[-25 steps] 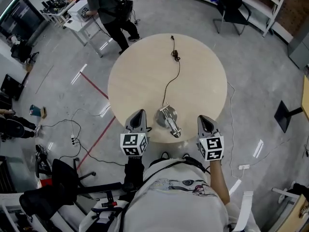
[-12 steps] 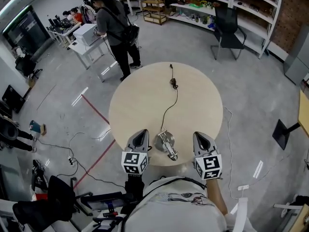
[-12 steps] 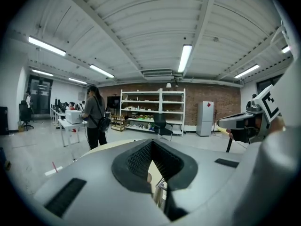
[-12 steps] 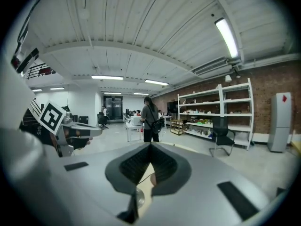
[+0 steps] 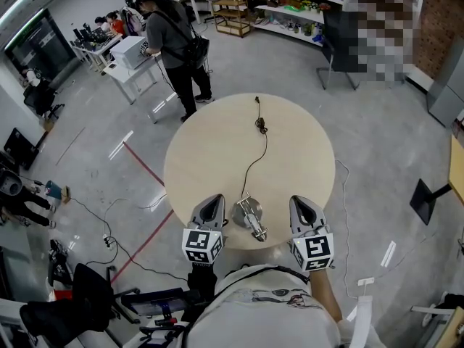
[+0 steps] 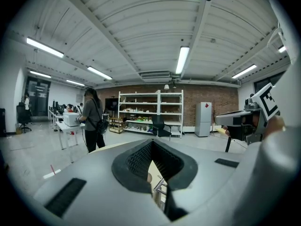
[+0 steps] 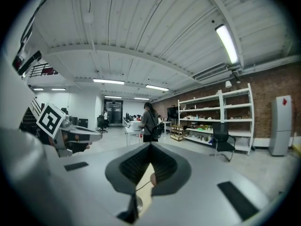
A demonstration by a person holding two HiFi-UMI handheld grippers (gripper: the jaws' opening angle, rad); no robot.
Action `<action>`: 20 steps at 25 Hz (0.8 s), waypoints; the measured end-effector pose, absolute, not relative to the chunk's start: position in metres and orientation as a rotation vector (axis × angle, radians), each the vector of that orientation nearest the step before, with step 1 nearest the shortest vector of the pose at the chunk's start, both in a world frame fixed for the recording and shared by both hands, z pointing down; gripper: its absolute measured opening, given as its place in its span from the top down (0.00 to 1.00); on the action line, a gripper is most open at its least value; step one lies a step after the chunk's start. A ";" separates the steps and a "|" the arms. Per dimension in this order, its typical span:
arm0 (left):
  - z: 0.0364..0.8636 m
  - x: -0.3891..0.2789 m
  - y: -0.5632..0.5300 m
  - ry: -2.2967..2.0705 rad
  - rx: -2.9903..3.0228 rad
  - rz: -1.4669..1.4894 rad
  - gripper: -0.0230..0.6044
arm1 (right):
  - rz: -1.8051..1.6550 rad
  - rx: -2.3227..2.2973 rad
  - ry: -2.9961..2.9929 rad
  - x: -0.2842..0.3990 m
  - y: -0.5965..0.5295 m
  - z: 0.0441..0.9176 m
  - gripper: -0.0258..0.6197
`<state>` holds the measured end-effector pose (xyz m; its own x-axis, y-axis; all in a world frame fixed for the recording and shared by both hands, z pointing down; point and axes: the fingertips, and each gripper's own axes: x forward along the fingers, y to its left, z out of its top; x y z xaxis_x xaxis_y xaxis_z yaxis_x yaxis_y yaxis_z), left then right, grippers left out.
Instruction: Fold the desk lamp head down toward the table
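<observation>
- At the near edge of the table point(image 5: 217, 143), left of the lamp, the left gripper point(image 5: 212, 200) is held with jaws together and nothing between them.
- Between the grippers the lamp point(image 5: 251, 216) is seen, its cord point(image 5: 255, 151) trailing away; the base is best steadied first.
- Right of it, the right gripper point(image 5: 299, 201) is likewise closed and empty; the head should be pushed down slowly.

From the head: looks steeply down from high above the left gripper point(image 5: 211, 201) and right gripper point(image 5: 301, 203), with the round table point(image 5: 297, 143) spreading ahead of them. From each gripper: rides close behind the jaws, faces nearly level past their tips. Shared far ahead of both: shelves point(image 6: 150, 109), standing person point(image 6: 91, 121); alongside, the other gripper.
</observation>
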<state>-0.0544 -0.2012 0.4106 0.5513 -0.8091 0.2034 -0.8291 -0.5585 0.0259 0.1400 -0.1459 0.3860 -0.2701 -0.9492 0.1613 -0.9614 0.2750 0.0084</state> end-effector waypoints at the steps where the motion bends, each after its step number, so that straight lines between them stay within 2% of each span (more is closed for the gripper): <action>1: 0.410 -0.054 -0.201 -1.410 2.663 0.254 0.96 | 0.132 1.811 -2.400 0.140 -0.146 0.385 0.95; 20: 0.410 -0.055 -0.195 -1.404 2.660 0.263 0.96 | 0.117 1.798 -2.426 0.133 -0.144 0.380 0.95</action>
<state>-0.0548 -0.1948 0.4104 0.5538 -0.8058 0.2096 -0.8270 -0.5615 0.0263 0.1333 -0.1441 0.3797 -0.2875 -0.9472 0.1418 -0.9565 0.2917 0.0093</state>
